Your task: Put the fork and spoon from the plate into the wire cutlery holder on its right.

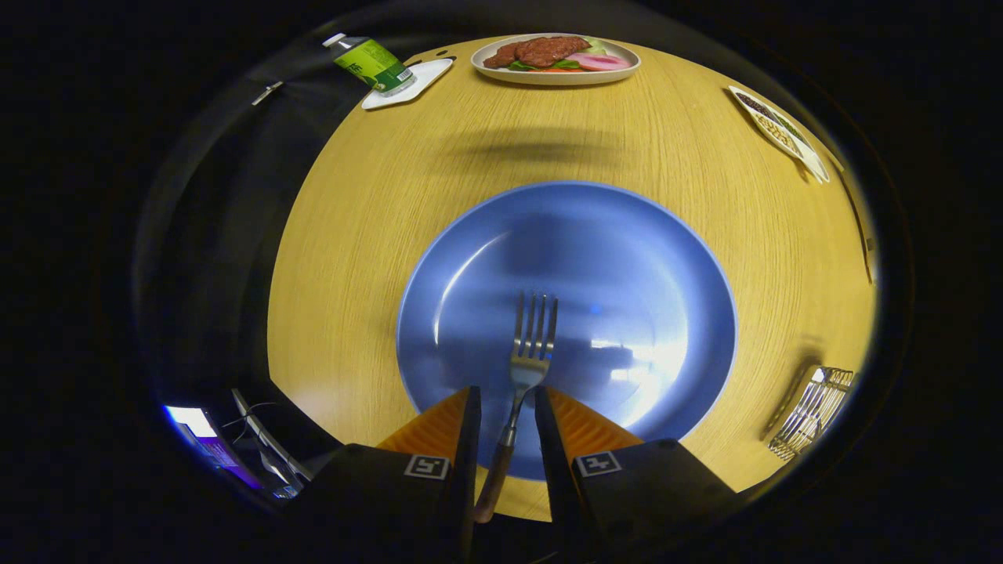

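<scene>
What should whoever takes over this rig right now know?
Gripper: fingers open, straddling the handle of the metal fork with the brown handle; I see no firm pinch yet.
Fork: over the round blue plate, tines pointing away from the fingers.
Wire cutlery holder: on the wooden table to the plate's right; looks empty.
Done: nothing delivered so far.
Left: close on the fork, carry it to the holder, then deal with the spoon, which I can't locate.

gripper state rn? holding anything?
Gripper: fingers straddle the fork handle over the blue plate, a gap showing on each side; not clamped, so open.
</scene>
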Demonstrator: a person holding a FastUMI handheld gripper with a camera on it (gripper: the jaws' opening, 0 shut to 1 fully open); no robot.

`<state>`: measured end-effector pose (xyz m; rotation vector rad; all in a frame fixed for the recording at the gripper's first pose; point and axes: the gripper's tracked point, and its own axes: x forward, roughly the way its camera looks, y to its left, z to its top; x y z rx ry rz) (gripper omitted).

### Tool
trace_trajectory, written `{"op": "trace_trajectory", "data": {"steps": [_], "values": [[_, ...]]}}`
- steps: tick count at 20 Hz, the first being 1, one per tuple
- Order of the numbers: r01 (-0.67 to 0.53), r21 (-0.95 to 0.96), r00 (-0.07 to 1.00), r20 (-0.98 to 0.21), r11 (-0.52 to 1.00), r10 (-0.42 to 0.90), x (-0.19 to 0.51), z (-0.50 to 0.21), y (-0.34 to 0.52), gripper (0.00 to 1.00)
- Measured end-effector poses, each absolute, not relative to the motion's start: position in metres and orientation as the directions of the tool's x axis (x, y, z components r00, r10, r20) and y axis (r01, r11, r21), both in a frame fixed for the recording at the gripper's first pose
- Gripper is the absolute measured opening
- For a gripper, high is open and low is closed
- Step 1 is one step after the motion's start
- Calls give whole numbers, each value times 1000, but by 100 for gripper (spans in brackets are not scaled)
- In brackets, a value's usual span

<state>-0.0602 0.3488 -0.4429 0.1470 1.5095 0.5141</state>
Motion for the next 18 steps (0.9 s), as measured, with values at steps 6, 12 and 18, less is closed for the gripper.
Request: {"op": "trace_trajectory", "data": {"steps": [6, 12, 18], "values": [[-255, 454, -26, -886, 854, 463, -63, -435, 351, 5], [-267, 521, 27, -837, 810, 547, -43, -395, 333, 5], [-291, 577, 71, -783, 763, 619, -23, -336, 277, 5]]}}
